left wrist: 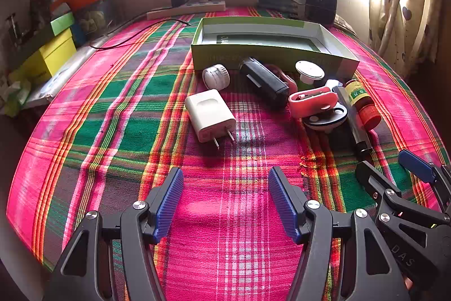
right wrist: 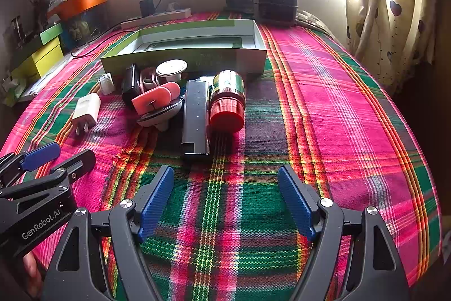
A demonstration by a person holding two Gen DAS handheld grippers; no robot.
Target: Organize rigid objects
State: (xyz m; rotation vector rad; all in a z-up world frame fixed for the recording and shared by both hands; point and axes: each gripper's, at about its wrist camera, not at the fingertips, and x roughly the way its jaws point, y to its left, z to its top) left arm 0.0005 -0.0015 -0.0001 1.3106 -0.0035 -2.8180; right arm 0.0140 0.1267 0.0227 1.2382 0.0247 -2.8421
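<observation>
Gaping wide and empty, left gripper (left wrist: 225,202) and right gripper (right wrist: 225,199) both tilt down over the plaid cloth (right wrist: 324,103), near frame bottom. Centre frame, the black bar (right wrist: 196,117) and red-capped bottle (right wrist: 227,100) lie side by side, long axes toward the camera, cap nearest. White charger (left wrist: 210,114) lies prongs toward lower right. Green box (left wrist: 270,47) sits behind the pile.

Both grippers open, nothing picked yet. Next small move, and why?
Probably ease the left hand-held gripper forward to straddle the white charger. It lies apart from the cluttered pile, nearest that gripper and almost straight ahead, and the jaws stand open and empty. The green box behind it looks like the place to put it.
</observation>
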